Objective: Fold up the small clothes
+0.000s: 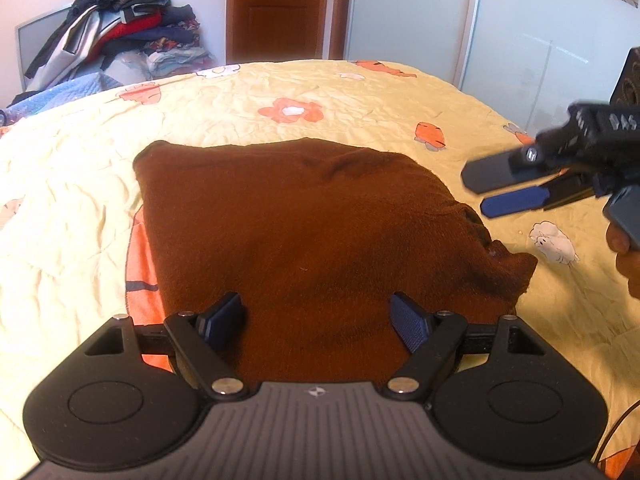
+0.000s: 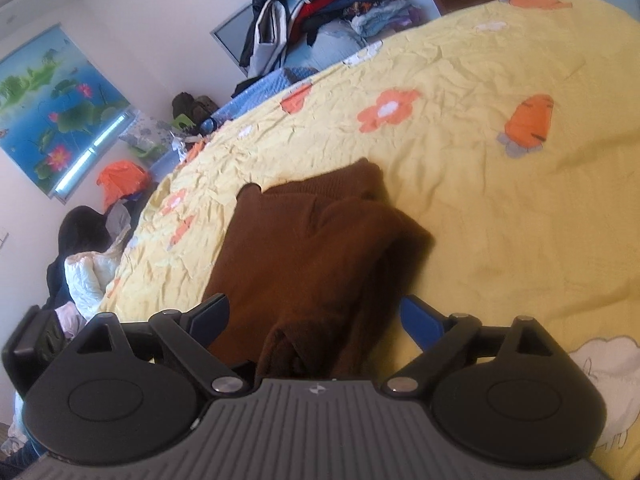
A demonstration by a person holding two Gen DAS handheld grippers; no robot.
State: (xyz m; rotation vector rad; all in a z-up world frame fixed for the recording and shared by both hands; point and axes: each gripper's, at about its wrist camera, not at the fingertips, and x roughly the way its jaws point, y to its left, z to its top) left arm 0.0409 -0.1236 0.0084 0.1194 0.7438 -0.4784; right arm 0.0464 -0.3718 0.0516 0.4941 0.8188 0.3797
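Note:
A brown knit garment (image 1: 304, 232) lies folded on the yellow flowered bedspread (image 1: 360, 96). My left gripper (image 1: 318, 322) is open, its fingers wide apart just above the garment's near edge. My right gripper (image 1: 476, 194) shows in the left wrist view at the right, above the bed beside the garment's right corner, fingers a little apart with nothing between them. In the right wrist view the right gripper (image 2: 316, 320) is open over the bunched near end of the garment (image 2: 320, 248).
A heap of clothes (image 1: 120, 28) is piled at the far left beyond the bed, with a brown door (image 1: 276, 8) and pale wardrobe panels (image 1: 520, 32) behind. A poster (image 2: 52, 108) and bags stand by the wall. The bedspread (image 2: 500, 208) stretches all around the garment.

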